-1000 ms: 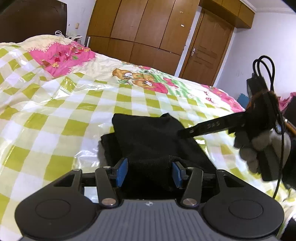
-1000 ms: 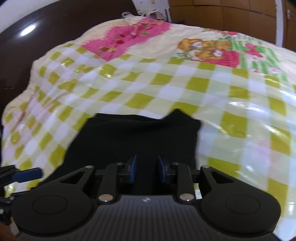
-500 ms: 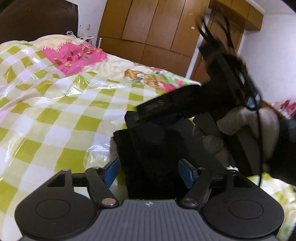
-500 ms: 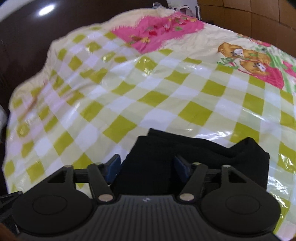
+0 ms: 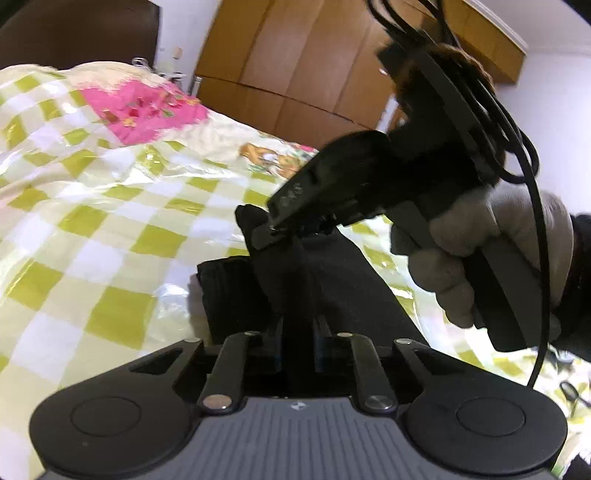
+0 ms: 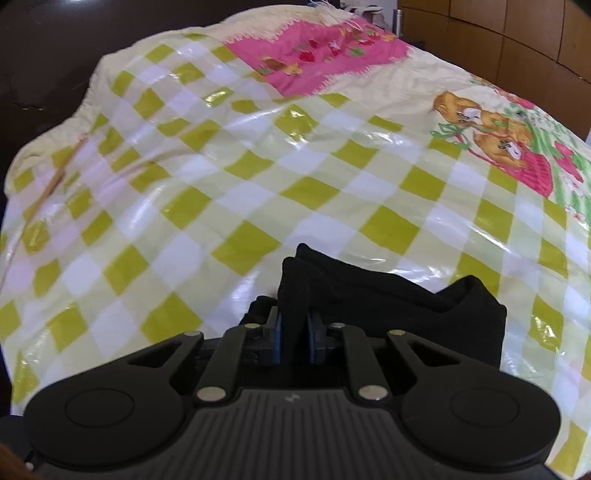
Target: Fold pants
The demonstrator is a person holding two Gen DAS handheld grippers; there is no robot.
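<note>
The black pants (image 5: 317, 280) lie folded into a small bundle on the checked bed cover. My left gripper (image 5: 301, 332) is shut on the near edge of the fabric, its pads buried in the cloth. In the right wrist view the pants (image 6: 424, 310) rise as a ridge, and my right gripper (image 6: 294, 332) is shut on a standing fold of them. The left wrist view also shows the right gripper (image 5: 284, 225) from outside, held by a gloved hand (image 5: 491, 251), pinching the far top edge of the bundle.
A yellow-green checked bed cover (image 6: 221, 192) with a pink floral patch (image 6: 317, 55) and a bear print (image 6: 487, 129) spreads around the pants. Wooden wardrobes (image 5: 314, 66) stand behind the bed. A dark headboard (image 5: 74, 33) is at the far left. Black cables (image 5: 517, 147) hang from the right gripper.
Both grippers were open half a second ago and are now shut on the pants. The right gripper has swung in over the bundle and lifted a fold of fabric.
</note>
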